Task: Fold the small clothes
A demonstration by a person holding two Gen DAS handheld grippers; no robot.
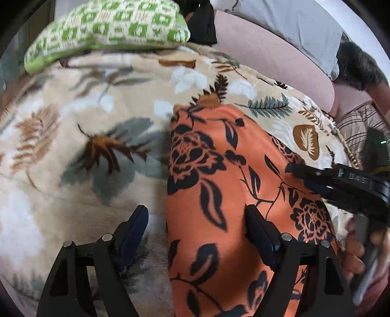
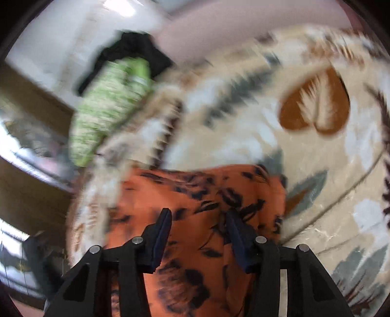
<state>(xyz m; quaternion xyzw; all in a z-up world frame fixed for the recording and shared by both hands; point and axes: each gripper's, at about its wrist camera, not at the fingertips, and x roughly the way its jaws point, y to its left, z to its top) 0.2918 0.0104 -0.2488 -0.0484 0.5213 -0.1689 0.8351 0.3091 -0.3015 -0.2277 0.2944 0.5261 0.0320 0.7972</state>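
An orange garment with a black flower print (image 1: 219, 175) lies folded in a long strip on a beige leaf-patterned blanket (image 1: 73, 170). My left gripper (image 1: 197, 219) is open above the garment's left edge, one finger over the blanket and one over the cloth. My right gripper shows in the left wrist view (image 1: 299, 175) at the garment's right edge, seen side-on. In the blurred right wrist view my right gripper (image 2: 198, 219) is open over the orange garment (image 2: 195, 195), holding nothing.
A green and white patterned pillow (image 1: 109, 26) lies at the blanket's far edge, with a black cloth (image 1: 202, 22) beside it. A pink sofa cushion (image 1: 268, 53) and a grey sheet (image 1: 292, 22) lie behind. The blanket (image 2: 316, 158) extends to the right.
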